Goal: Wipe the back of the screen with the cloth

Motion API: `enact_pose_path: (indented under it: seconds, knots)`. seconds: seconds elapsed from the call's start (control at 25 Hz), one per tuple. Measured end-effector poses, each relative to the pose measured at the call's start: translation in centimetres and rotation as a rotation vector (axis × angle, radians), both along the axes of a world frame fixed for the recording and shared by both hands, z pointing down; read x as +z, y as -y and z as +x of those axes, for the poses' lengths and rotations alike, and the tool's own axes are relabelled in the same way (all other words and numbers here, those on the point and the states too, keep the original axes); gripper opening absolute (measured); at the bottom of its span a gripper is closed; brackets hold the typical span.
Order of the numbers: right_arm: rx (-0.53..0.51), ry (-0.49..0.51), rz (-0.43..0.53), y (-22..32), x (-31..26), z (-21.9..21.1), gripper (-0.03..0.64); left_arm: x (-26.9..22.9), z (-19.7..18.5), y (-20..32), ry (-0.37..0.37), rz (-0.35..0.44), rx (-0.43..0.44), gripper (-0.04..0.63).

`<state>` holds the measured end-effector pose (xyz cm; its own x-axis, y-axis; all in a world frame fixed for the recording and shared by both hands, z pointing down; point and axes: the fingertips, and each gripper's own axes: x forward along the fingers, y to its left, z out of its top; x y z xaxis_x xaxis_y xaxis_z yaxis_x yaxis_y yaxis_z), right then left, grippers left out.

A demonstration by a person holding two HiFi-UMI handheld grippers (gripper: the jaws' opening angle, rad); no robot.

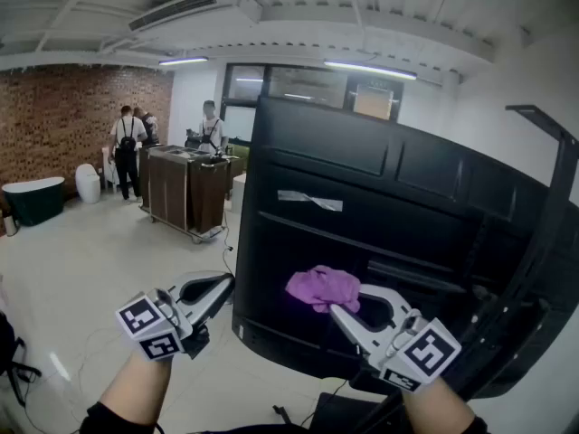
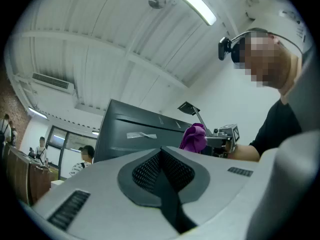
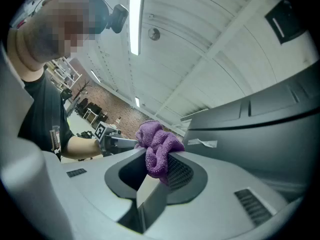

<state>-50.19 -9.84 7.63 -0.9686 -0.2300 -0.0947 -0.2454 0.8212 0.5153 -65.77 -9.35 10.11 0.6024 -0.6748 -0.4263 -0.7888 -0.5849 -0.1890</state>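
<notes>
Right gripper [image 1: 344, 304] has the purple cloth [image 1: 323, 287] pinched tight between its jaws – a bunched wad sticks out past the tips, plain in the right gripper view. The cloth sits against the lower middle of the black screen back [image 1: 407, 206], below a strip of pale tape [image 1: 309, 200]; whether it actually presses on the panel, I cannot tell. Left gripper [image 1: 222, 286] hovers just beside the screen's lower left edge, jaws closed together with nothing between them. A black stand arm [image 1: 543, 197] rises at the screen's right. Far back, people [image 1: 127, 147] stand around a brown cart [image 1: 185, 188] – brick wall [image 1: 63, 116] behind them
</notes>
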Motion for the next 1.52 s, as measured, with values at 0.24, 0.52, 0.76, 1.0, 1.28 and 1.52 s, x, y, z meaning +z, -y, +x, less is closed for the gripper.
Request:
enact_pose_path:
  seconds: [0.24, 0.52, 0.76, 1.0, 1.28, 1.52]
  knots:
    - [0.048, -0.007, 0.108, -0.5, -4.8, -2.9, 0.097, -0.3, -1.8, -0.9, -0.027, 0.019, 0.004, -0.006]
    - [0.225, -0.026, 0.335, 1.8, -12.6, -6.8, 0.097, -1.4, -5.4, -1.2, -0.052, 0.054, 0.013, -0.006]
    - [0.471, -0.077, 0.456, 8.3, -16.6, -10.4, 0.097, 0.5, -8.5, -1.6, -0.081, 0.018, 0.019, -0.006]
    - [0.626, -0.183, 0.64, 12.2, -18.4, -15.6, 0.098, 3.7, -10.9, -2.4, -0.094, -0.026, 0.014, -0.006]
    - [0.653, -0.319, 0.773, 12.6, -18.2, -20.2, 0.098, 4.8, -12.6, -2.6, -0.136, -0.04, 0.013, -0.006]
    - [0.681, -0.37, 0.752, 14.0, -17.6, -14.7, 0.098, 4.1, -10.8, -1.5, -0.127, -0.032, 0.042, -0.006]
